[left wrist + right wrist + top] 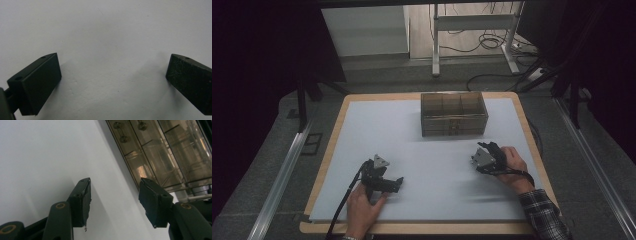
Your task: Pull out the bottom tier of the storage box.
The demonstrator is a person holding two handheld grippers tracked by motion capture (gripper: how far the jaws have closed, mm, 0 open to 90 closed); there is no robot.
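The right sleeve [543,216] was dark plaid; both black tongs bore grey three-cornered plates, the left tongs [399,183] trailing a black cable [343,205].

The only obstacle on the white table surface [422,165] was the smoked transparent drawer box [454,114], standing at the far middle. Left and right of the box, bare surface ran out to the table edges, giving passage on both sides. In front of the box, the surface lay open across the whole width. The left gripper [398,184] rested well in front of the box and to its left, with bare surface between its spread jaws. The right gripper [486,146] stood near the box's front right corner, jaws apart with nothing between them; the box face [160,157] lay just beyond the tips.
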